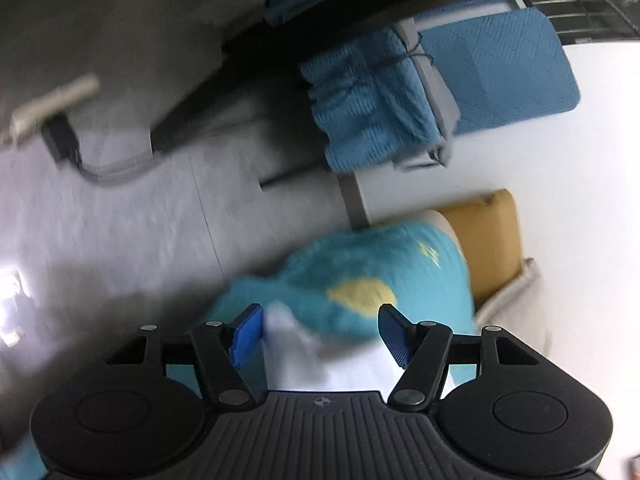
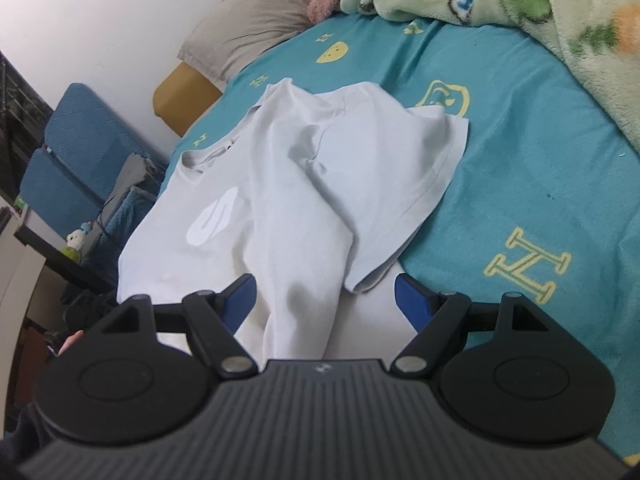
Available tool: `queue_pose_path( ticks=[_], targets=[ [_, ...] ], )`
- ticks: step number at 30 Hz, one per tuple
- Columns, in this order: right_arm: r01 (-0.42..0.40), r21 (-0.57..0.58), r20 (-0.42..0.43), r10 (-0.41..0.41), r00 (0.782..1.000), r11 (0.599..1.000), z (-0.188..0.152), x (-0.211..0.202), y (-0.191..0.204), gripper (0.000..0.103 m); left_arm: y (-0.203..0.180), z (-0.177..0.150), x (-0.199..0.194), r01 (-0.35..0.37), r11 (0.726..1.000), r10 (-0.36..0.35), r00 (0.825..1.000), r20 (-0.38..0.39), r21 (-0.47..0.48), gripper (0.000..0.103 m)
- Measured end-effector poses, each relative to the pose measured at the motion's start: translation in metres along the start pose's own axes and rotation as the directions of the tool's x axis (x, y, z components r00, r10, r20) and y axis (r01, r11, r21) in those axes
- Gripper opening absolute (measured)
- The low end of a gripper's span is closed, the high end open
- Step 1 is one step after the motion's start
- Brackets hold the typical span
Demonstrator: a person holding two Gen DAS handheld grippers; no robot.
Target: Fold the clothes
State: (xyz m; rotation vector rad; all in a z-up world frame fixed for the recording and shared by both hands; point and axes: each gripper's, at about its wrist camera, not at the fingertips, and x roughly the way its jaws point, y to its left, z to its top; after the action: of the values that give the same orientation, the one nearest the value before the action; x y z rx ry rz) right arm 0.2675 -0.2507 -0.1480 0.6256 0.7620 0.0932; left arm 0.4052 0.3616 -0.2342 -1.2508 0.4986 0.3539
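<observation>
While shirt (image 2: 280,184) lies bunched on bed (image 2: 520,168) ahead of both my jaw pairs, all apart, nothing clamped. Light, floppy cotton; reckon hem corners best grab.

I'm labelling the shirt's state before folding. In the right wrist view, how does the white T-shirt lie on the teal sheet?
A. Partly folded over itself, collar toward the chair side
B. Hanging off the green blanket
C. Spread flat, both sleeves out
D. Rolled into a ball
A: the T-shirt lies on the sheet with one side flopped over the body, its collar toward the blue chair.
</observation>
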Motion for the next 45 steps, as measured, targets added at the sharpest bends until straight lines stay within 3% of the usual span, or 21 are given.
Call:
queue_pose_path(
  ticks=[4, 9, 11, 12, 14, 15, 16, 20, 22, 24, 26, 27, 30, 32, 33, 34, 40, 42, 45],
  targets=[
    [0.012, 0.0, -0.005, -0.012, 1.0, 1.0, 0.002, 0.007, -0.001, 0.079, -0.027, 0.026, 0.019, -0.009, 0.985, 0.015, 0.999, -0.038, 0.171, 0.064],
    [0.01, -0.007, -0.012, -0.01, 1.0, 1.0, 0.003, 0.013, -0.002, 0.078, -0.068, 0.014, 0.047, 0.066, 0.914, 0.026, 0.975, -0.22, 0.399, 0.062],
    [0.011, -0.01, -0.013, -0.011, 1.0, 1.0, 0.003, 0.013, -0.001, 0.078, -0.083, 0.001, 0.056, 0.076, 0.877, 0.058, 0.964, -0.261, 0.474, 0.056],
    [0.011, -0.012, -0.013, -0.012, 1.0, 1.0, 0.003, 0.013, -0.001, 0.078, -0.089, -0.006, 0.058, 0.074, 0.859, 0.074, 0.961, -0.267, 0.507, 0.042],
    [0.014, -0.014, -0.012, -0.014, 1.0, 1.0, 0.003, 0.012, -0.001, 0.077, -0.098, -0.018, 0.056, 0.045, 0.821, 0.108, 0.967, -0.232, 0.569, 0.028],
    [0.014, -0.012, -0.011, -0.015, 1.0, 1.0, 0.003, 0.011, -0.001, 0.077, -0.103, -0.021, 0.052, 0.043, 0.81, 0.108, 0.969, -0.221, 0.584, 0.009],
    [0.014, -0.012, -0.009, -0.015, 1.0, 1.0, 0.003, 0.01, -0.001, 0.077, -0.106, -0.021, 0.046, 0.042, 0.81, 0.095, 0.975, -0.201, 0.585, 0.004],
    [0.012, -0.014, 0.008, -0.012, 1.0, 1.0, 0.005, 0.005, -0.001, 0.078, -0.121, -0.019, 0.02, 0.039, 0.809, 0.04, 0.992, -0.121, 0.587, 0.004],
    [0.011, -0.017, 0.02, -0.011, 1.0, 1.0, 0.007, 0.001, 0.0, 0.078, -0.127, -0.015, 0.007, 0.022, 0.838, 0.017, 0.998, -0.066, 0.545, 0.003],
    [0.013, -0.026, 0.036, -0.012, 0.999, 1.0, 0.008, -0.002, 0.001, 0.078, -0.13, -0.015, -0.003, -0.091, 0.845, 0.077, 0.996, 0.049, 0.528, 0.003],
    [0.019, -0.039, 0.049, -0.017, 0.999, 0.999, 0.01, -0.004, 0.002, 0.078, -0.132, -0.018, -0.01, -0.238, 0.828, 0.172, 0.97, 0.175, 0.508, 0.002],
    [0.022, -0.045, 0.055, -0.019, 0.998, 0.999, 0.01, -0.005, 0.003, 0.078, -0.13, -0.02, -0.008, -0.289, 0.816, 0.218, 0.956, 0.197, 0.501, 0.001],
    [0.032, -0.071, 0.07, -0.027, 0.997, 0.997, 0.011, -0.006, 0.005, 0.078, -0.122, -0.027, -0.004, -0.299, 0.805, 0.25, 0.954, 0.163, 0.512, 0.007],
    [0.036, -0.089, 0.079, -0.029, 0.996, 0.995, 0.012, -0.008, 0.007, 0.078, -0.122, -0.039, -0.012, -0.302, 0.777, 0.258, 0.953, 0.159, 0.553, 0.026],
    [0.037, -0.099, 0.084, -0.029, 0.996, 0.994, 0.012, -0.008, 0.009, 0.078, -0.123, -0.047, -0.018, -0.302, 0.758, 0.261, 0.953, 0.155, 0.578, 0.041],
    [0.041, -0.112, 0.091, -0.031, 0.995, 0.993, 0.012, -0.009, 0.01, 0.078, -0.124, -0.055, -0.025, -0.298, 0.738, 0.262, 0.953, 0.151, 0.606, 0.045],
    [0.056, -0.175, 0.132, -0.033, 0.991, 0.983, 0.012, -0.016, 0.019, 0.078, -0.133, -0.142, -0.122, -0.226, 0.589, 0.22, 0.969, 0.114, 0.776, 0.065],
    [0.062, -0.198, 0.148, -0.032, 0.989, 0.978, 0.011, -0.021, 0.023, 0.078, -0.133, -0.173, -0.159, -0.196, 0.565, 0.2, 0.975, 0.098, 0.802, 0.07],
    [0.056, -0.215, 0.162, -0.021, 0.987, 0.975, 0.009, -0.029, 0.025, 0.078, -0.133, -0.218, -0.214, -0.123, 0.56, 0.173, 0.984, 0.03, 0.819, 0.074]
  ],
)
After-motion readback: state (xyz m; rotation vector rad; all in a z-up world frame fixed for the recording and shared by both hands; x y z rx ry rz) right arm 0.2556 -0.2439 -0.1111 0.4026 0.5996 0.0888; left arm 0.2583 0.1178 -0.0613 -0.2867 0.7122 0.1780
